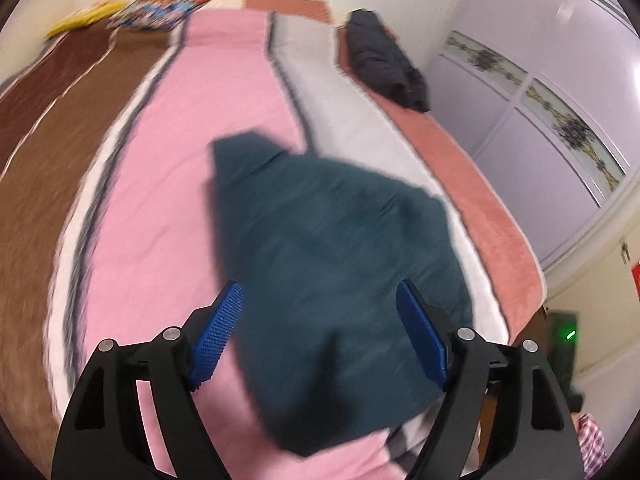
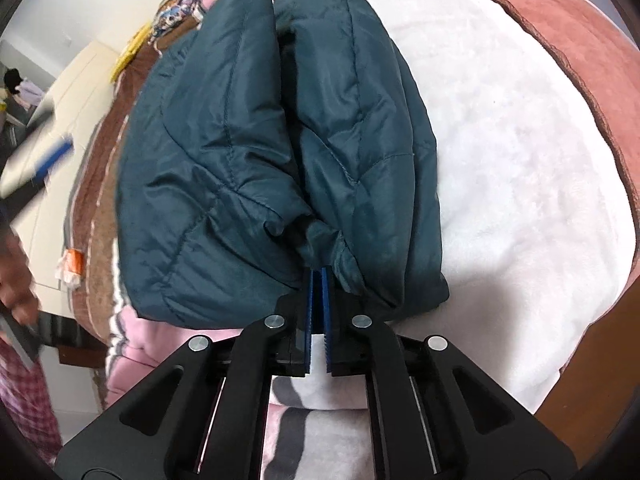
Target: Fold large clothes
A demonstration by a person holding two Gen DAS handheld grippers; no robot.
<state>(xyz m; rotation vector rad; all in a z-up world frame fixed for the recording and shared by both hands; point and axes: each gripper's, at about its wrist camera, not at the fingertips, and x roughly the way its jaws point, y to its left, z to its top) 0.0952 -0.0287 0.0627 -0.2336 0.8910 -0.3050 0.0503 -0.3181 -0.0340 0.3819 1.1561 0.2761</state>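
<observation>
Jacket, a dark teal quilted one, lies folded into a thick bundle on the bed, over the white and pink stripes of the blanket and close to the bed's near edge. Its long axis runs away from that edge toward the far end, and 2 padded halves meet along a seam-like gap down the middle, pointing the same way.

Right tongs sit right at the bundle's near end, in line with that gap, their jaws nearly closed. Whether cloth is pinched between them I cannot tell; the fabric bunches just at the tips.

Left tongs hang above the bundle with jaws spread wide and nothing in them, the jacket lying below and ahead. By my reckoning the right hand is the nearer one for any next tuck or press.
</observation>
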